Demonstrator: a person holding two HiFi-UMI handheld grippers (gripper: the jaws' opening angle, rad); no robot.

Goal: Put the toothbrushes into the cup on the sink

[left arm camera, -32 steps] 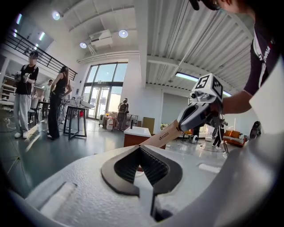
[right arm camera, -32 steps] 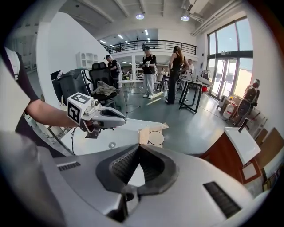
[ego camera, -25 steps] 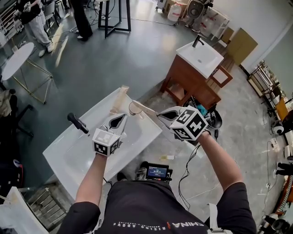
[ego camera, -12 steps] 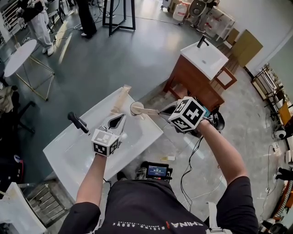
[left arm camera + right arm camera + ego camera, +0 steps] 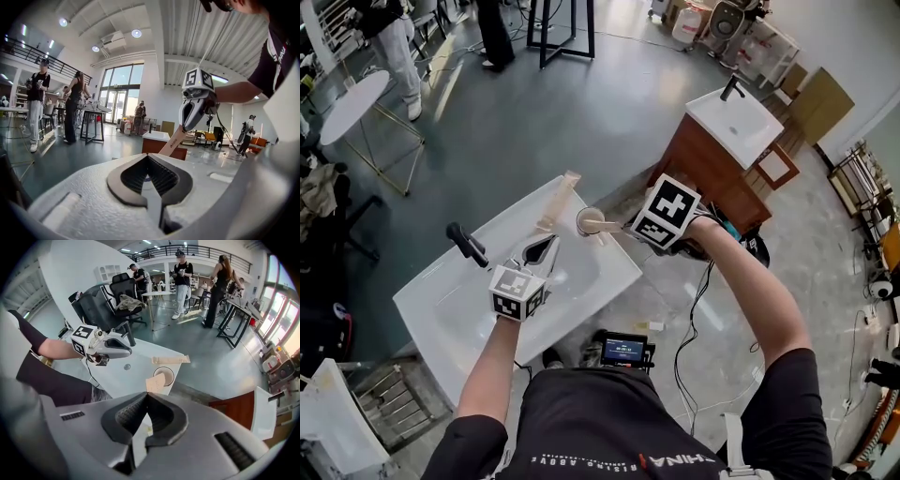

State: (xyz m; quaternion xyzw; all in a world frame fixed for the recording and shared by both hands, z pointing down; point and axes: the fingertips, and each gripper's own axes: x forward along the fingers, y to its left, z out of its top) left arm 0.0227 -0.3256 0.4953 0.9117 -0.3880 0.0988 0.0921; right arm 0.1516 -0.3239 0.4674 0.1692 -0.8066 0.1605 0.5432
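Observation:
A pale cup [image 5: 589,221] stands at the far corner of the white sink [image 5: 441,300]. My right gripper [image 5: 628,228] is shut on a tan boxed toothbrush [image 5: 607,225], whose free end lies over the cup's mouth. From the right gripper view the held box [image 5: 155,382] points at the cup [image 5: 165,376]. A second boxed toothbrush [image 5: 560,200] lies flat on the sink rim beside the cup. My left gripper [image 5: 551,240] hovers over the basin, shut, with nothing seen between its jaws. In the left gripper view the right gripper [image 5: 185,127] grips the box [image 5: 172,142].
A black faucet [image 5: 467,246] rises at the sink's left. A second sink on a wooden cabinet [image 5: 717,150] stands beyond. A handheld screen [image 5: 622,351] and cables lie on the floor near my feet. People stand by tables in the far background.
The right gripper has tipped more steeply downward and shifted toward the cup, bringing the box's end over its mouth. The left gripper has stayed in place.

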